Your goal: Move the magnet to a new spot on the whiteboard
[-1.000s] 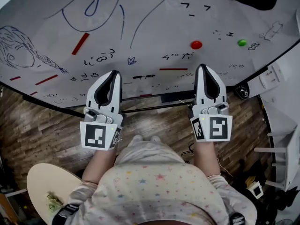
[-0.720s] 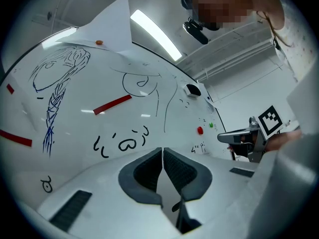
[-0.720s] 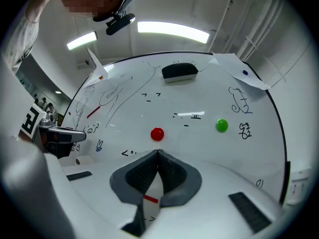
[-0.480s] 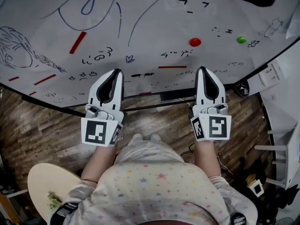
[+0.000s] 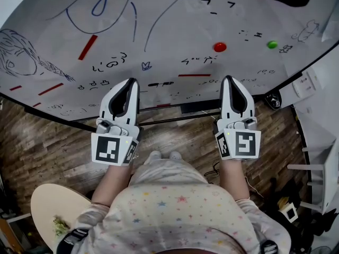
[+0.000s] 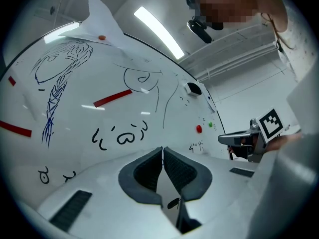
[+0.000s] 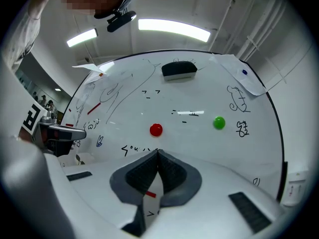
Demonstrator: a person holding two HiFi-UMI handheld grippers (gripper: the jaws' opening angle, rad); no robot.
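My left gripper (image 5: pixel 128 82) and right gripper (image 5: pixel 231 79) jaws both together, empty; red magnet (image 5: pixel 220 47) on whiteboard (image 5: pixel 175 30); scribbles illegible

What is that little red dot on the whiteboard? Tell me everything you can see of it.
The red magnet is a small, round, glossy button, plastic by the look of it, stuck flat on the whiteboard. Black scribbles lie around it, and a green magnet of the same shape sits off to its right. Nothing touches it: the right hand-held gripper points toward it from below, jaws together, with bare board between them.
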